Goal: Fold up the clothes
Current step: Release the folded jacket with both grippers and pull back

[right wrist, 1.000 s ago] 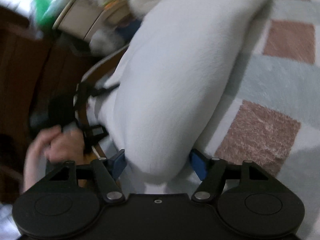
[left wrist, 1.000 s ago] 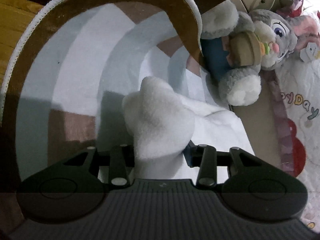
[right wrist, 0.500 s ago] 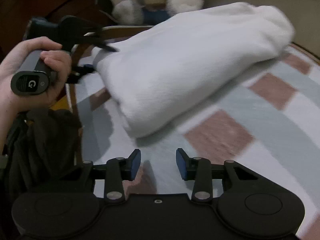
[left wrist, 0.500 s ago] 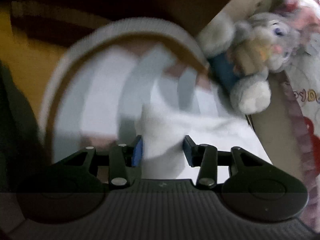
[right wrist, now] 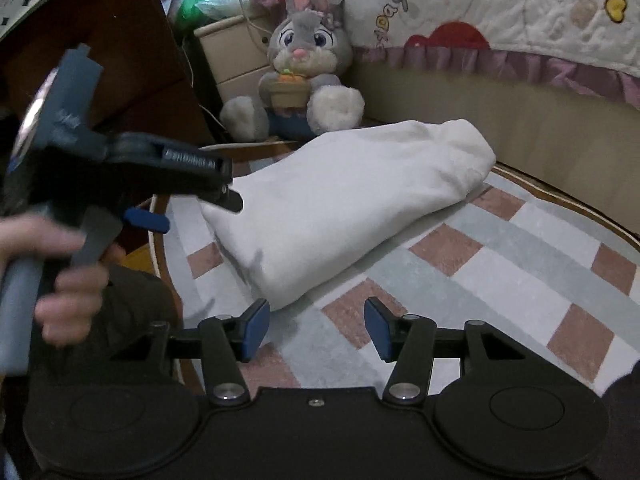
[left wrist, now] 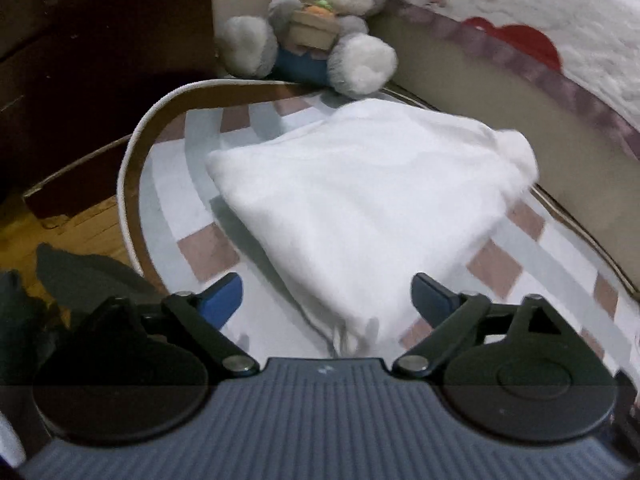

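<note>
A folded white garment (right wrist: 352, 200) is seen lying on the checked rug (right wrist: 520, 252), just in front of a grey plush rabbit (right wrist: 300, 76) seated against the bed base. The left gripper (left wrist: 326, 296) is held with its blue-padded jaws spread wide and nothing between them, the garment's near edge lying just ahead. The right gripper (right wrist: 316, 326) is likewise held apart and empty, near the garment's corner.

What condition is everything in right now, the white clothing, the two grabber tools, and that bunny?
White garment: folded, lying on the rug, held by nothing.
Left gripper: open, empty, garment's near edge between its jaws.
Right gripper: open, empty.
Plush bunny: sitting upright beyond the rug.
</note>
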A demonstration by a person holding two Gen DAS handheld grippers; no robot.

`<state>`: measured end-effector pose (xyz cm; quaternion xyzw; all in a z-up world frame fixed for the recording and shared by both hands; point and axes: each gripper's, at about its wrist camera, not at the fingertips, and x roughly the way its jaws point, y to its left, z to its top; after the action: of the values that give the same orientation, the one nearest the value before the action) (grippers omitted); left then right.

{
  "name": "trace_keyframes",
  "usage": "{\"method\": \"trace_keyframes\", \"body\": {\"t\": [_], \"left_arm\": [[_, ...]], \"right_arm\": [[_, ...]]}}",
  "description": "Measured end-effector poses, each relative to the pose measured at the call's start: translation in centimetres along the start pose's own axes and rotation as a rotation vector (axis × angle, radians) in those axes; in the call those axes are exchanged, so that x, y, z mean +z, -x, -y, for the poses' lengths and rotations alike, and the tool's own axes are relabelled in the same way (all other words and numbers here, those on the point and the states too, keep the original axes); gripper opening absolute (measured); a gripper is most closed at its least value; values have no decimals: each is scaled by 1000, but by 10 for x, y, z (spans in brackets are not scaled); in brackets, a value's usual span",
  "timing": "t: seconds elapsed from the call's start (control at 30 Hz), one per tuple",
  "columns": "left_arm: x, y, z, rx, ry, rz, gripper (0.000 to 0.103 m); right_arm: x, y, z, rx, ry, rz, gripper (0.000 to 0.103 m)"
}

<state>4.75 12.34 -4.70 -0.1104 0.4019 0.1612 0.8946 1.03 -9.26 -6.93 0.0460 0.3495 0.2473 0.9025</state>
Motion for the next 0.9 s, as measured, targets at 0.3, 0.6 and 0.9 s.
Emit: {"method": "trace_keyframes", "body": {"t": [0.3, 0.6, 0.9], "left_arm": [[-43, 55, 22, -16, -2, 40, 100], [-76, 89, 40, -24, -79, 28, 103], [-113, 100, 40, 4, -95, 20, 103]], "right_arm": [[-15, 46, 10, -81, -23, 21, 59], [-35, 84, 5, -166, -36, 34, 68], [-59, 109, 2, -212, -92, 37, 68]]}}
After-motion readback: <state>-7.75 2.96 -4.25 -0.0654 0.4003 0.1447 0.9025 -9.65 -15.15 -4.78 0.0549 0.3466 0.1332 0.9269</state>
